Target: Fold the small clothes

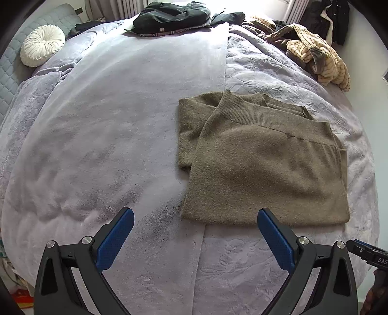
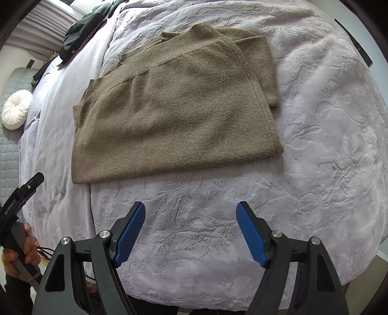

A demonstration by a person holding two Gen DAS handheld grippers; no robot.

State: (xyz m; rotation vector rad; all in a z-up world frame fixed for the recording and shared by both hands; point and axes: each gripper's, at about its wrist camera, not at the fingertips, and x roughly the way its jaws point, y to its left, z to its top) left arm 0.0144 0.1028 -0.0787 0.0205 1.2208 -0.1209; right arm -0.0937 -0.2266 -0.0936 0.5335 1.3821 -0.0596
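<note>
One folded garment on the bed: a brown knit sweater (image 1: 262,167), lying flat, ribbed hem band turned up on top along its far side, a folded layer showing past its left edge.

Two sets of tongs, both blue-padded on black frames, both held over the near edge of the bed.
- Left tongs (image 1: 196,215): jaws spread wide, holding nothing. The sweater lies ahead and to the right; its near left corner sits between the two tips, the right tip just overlapping the near edge in this view. Whether they touch cannot be told.
- Right tongs (image 2: 190,210): jaws spread wide, holding nothing. The sweater (image 2: 174,106) lies ahead and slightly left, apart from the tips, with a strip of bare cover between.

One bed (image 1: 116,135), under a lilac plush blanket on the left and a lilac embossed floral cover (image 2: 315,145) on the right; the sweater straddles the seam between them, mostly on the embossed side.

One round white pleated cushion (image 1: 41,46), far left by the grey quilted headboard.
One dark green-black garment heap (image 1: 172,15), far centre.
One striped cream-and-brown clothing pile (image 1: 317,55), far right.
</note>
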